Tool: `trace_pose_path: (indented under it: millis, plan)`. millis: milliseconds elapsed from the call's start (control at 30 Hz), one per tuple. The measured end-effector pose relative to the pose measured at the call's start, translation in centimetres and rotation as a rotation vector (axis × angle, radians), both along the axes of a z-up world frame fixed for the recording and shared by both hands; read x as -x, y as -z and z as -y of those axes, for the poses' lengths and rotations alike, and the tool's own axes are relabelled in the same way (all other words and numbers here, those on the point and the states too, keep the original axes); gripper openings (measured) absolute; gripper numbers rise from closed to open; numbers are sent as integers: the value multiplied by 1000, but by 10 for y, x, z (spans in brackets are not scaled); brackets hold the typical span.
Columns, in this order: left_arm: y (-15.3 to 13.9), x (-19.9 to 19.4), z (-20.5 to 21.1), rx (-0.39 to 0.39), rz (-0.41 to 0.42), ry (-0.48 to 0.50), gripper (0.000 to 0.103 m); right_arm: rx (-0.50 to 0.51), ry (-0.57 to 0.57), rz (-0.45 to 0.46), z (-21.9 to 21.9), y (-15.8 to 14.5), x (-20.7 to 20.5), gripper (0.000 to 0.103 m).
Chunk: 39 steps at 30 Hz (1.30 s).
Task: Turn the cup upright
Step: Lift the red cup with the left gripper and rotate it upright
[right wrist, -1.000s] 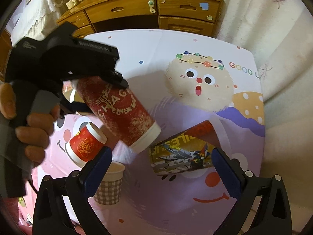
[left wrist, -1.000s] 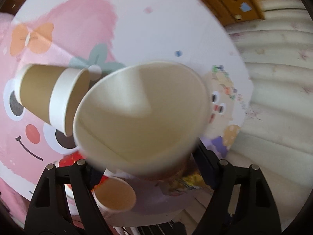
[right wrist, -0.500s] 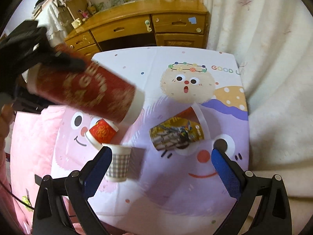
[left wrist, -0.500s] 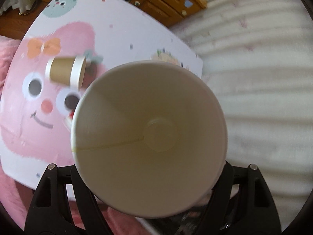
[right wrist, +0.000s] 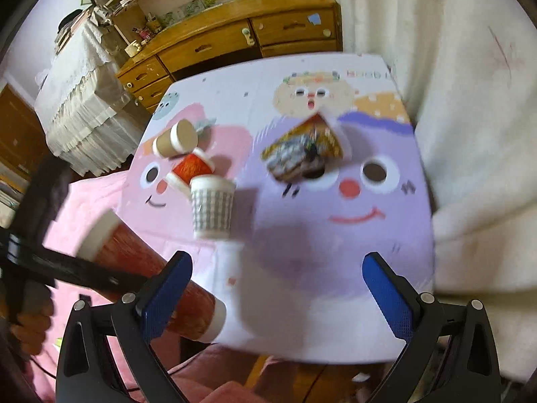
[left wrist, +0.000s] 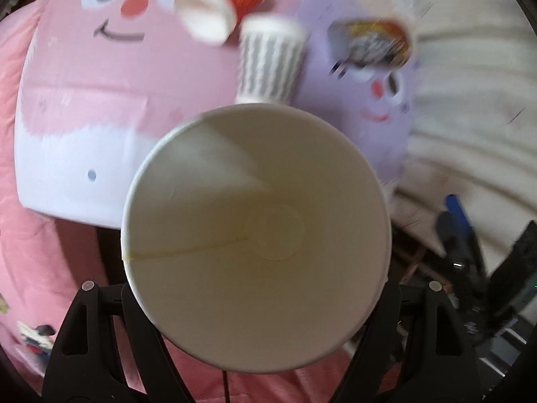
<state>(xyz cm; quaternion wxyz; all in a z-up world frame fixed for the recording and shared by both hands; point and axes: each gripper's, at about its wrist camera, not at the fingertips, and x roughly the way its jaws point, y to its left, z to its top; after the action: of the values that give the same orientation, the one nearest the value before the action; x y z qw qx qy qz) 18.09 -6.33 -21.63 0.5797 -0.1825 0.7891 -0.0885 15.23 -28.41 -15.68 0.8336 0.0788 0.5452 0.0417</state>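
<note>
My left gripper is shut on a tall red paper cup; its white inside faces the left wrist camera and fills the view. In the right wrist view the red cup lies roughly level off the table's near left edge, held by the left gripper. My right gripper is open and empty above the table's near edge. On the table a checked cup stands upright, and a small red cup, a brown cup and a picture-printed cup lie on their sides.
The table has a pink and purple cartoon cloth. A wooden dresser stands behind it, a white curtain to the right, pink bedding to the left.
The left gripper has swung the red cup down and back, off the near left edge of the table. The right gripper has pulled back and higher; the view is blurred by motion.
</note>
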Motion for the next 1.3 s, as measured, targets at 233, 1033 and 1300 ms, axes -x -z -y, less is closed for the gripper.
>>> trace_pose_path:
  millis: [233, 1033, 1300]
  plan:
    - [24, 20, 11, -102, -35, 131, 76, -16, 16, -60, -4, 19, 33, 103]
    - [52, -37, -2, -168, 22, 236, 76, -49, 116, -130, -18, 51, -14, 103]
    - [57, -53, -19, -125, 25, 253, 76, -47, 87, -147, -37, 62, -25, 103]
